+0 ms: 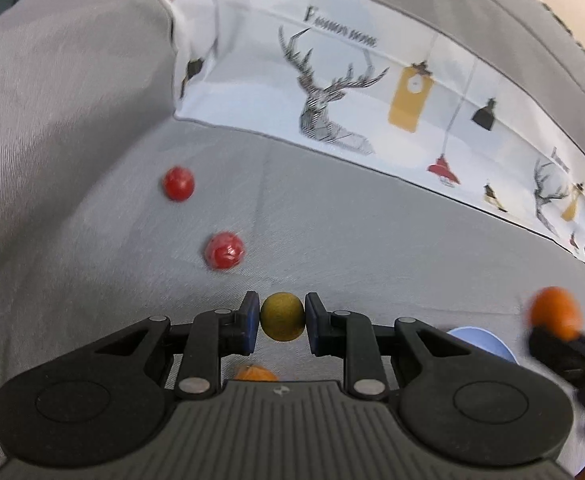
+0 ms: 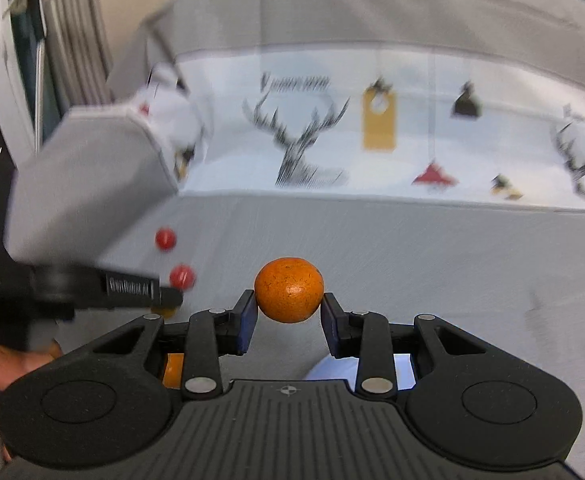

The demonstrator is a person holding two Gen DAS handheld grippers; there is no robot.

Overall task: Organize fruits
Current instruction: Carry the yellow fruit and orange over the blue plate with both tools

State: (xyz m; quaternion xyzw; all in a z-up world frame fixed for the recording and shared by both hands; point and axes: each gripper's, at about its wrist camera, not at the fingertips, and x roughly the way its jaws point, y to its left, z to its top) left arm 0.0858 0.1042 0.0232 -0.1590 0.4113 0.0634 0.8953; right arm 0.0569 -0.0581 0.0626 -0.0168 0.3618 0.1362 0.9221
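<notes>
My left gripper (image 1: pixel 282 322) is shut on a small olive-brown round fruit (image 1: pixel 282 317), held above the grey sofa seat (image 1: pixel 332 232). My right gripper (image 2: pixel 289 316) is shut on an orange (image 2: pixel 289 290); in the left wrist view that orange (image 1: pixel 555 312) shows blurred at the right edge. Two red fruits (image 1: pixel 178 183) (image 1: pixel 225 250) lie on the seat to the left; in the right wrist view these red fruits (image 2: pixel 165 238) (image 2: pixel 181 276) sit beyond the left gripper (image 2: pixel 168 297). Another orange fruit (image 1: pixel 254 374) peeks out under my left gripper, and the right wrist view shows this orange fruit (image 2: pixel 173 369) too.
A light blue dish (image 1: pixel 482 342) lies on the seat low between the grippers, and in the right wrist view the dish (image 2: pixel 332 366) is partly hidden. A white cushion with deer prints (image 1: pixel 372 92) leans against the sofa back. A grey armrest (image 1: pixel 72 100) rises at the left. A person's hand (image 2: pixel 8 360) holds the left gripper.
</notes>
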